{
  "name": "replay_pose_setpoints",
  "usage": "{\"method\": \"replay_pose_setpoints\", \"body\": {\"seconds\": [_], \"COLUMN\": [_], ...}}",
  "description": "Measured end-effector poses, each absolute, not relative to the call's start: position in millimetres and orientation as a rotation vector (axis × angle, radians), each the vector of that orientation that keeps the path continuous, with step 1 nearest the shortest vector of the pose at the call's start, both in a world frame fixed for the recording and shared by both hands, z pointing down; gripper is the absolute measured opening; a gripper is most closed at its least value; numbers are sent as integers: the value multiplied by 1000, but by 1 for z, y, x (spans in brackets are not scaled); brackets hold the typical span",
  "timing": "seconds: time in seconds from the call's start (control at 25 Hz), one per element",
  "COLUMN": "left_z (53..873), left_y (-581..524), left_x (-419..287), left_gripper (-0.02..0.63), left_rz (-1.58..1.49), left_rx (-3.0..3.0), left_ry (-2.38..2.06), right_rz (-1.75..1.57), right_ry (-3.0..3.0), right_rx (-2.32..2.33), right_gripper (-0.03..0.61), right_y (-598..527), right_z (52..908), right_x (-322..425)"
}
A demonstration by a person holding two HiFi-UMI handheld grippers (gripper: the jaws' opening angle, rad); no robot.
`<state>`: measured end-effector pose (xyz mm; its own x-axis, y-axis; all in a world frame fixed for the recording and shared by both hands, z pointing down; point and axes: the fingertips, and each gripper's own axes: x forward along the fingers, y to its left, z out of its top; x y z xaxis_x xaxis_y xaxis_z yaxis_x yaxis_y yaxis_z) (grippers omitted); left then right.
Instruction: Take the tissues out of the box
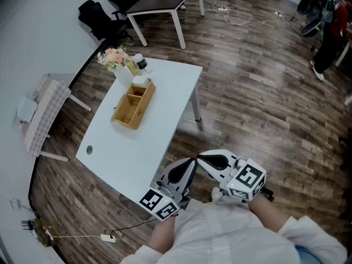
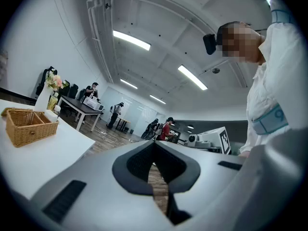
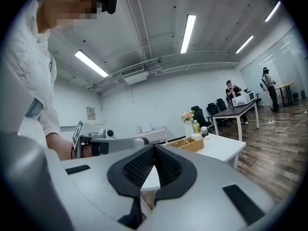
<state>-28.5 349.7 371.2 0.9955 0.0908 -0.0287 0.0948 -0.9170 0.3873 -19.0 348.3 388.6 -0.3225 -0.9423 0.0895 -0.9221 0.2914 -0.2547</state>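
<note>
A wicker basket (image 1: 133, 110) with compartments stands on the white table (image 1: 137, 153), and something white (image 1: 140, 82) sits at its far end. I cannot make out a tissue box. Both grippers hang off the table's near corner, close to my body. My left gripper (image 1: 192, 160) is shut with nothing between its jaws, and its tips point at my right gripper (image 1: 200, 158), also shut and empty. The two tips almost meet. In the left gripper view my left gripper (image 2: 154, 143) has the basket (image 2: 29, 125) far to its left. In the right gripper view my right gripper (image 3: 154, 147) has the basket (image 3: 190, 144) beyond it.
A vase of pink flowers (image 1: 115, 58) and a small bottle (image 1: 141, 63) stand at the table's far end. A checked cloth rack (image 1: 47, 111) is left of the table. A dark desk (image 1: 159, 1) and chairs (image 1: 99, 18) lie beyond. A cable with an adapter (image 1: 107, 237) lies on the floor.
</note>
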Motion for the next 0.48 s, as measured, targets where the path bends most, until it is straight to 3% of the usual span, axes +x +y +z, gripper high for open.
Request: {"method": "replay_pose_setpoints", "body": {"seconds": [0.48], "left_z": [371], "left_y": [349], "left_x": [-37], "left_gripper": [0], "left_rz": [-27], "left_rx": [2738], "left_ry": [100], "right_rz": [-396], "right_ry": [2488], "right_rx": [-1763], "right_gripper": [31], "right_y": [348], "right_z": [388], "right_x": [-27]}}
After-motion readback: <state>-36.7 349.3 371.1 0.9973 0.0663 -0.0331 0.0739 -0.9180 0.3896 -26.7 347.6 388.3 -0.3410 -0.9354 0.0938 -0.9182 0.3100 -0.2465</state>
